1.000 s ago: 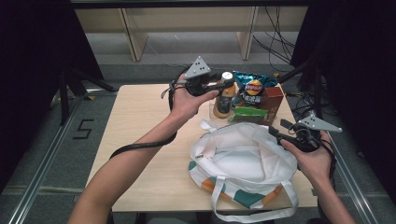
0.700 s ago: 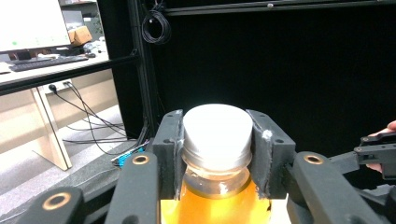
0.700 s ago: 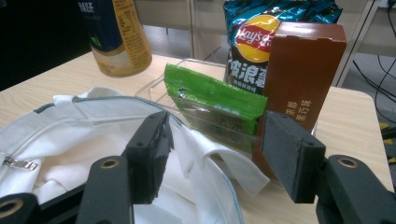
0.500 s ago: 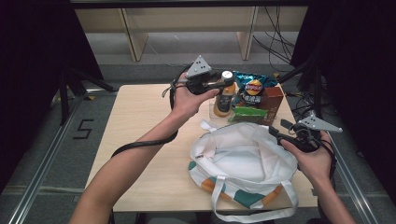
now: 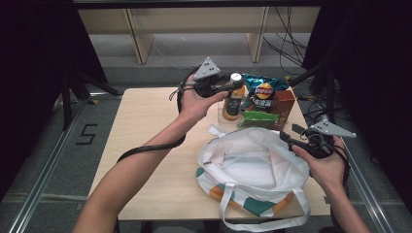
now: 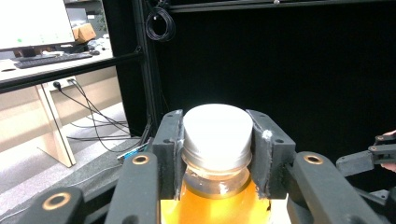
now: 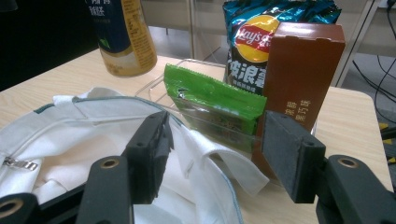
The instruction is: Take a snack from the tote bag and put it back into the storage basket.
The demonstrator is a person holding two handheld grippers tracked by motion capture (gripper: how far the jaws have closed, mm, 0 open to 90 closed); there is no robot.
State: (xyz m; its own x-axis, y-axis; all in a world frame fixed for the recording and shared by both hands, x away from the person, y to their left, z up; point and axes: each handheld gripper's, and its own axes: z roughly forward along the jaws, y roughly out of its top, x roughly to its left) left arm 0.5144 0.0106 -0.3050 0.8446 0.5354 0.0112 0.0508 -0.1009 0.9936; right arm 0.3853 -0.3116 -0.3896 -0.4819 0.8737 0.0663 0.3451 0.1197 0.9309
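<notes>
Left claw (image 6: 217,154) clamped on bottle (image 5: 233,99) cap, behind bag (image 5: 252,165). Right claw (image 7: 215,154) apart over bag rim, near snack packets (image 7: 219,105).

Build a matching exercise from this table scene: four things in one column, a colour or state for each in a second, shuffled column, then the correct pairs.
1. bottle
2. tote bag
3. box
4. right gripper

a. brown, standing upright
b. jaws apart, nothing between the pads
c. white cap clamped by the left gripper
d. lying open on the table

Pairs: 1-c, 2-d, 3-a, 4-b
</notes>
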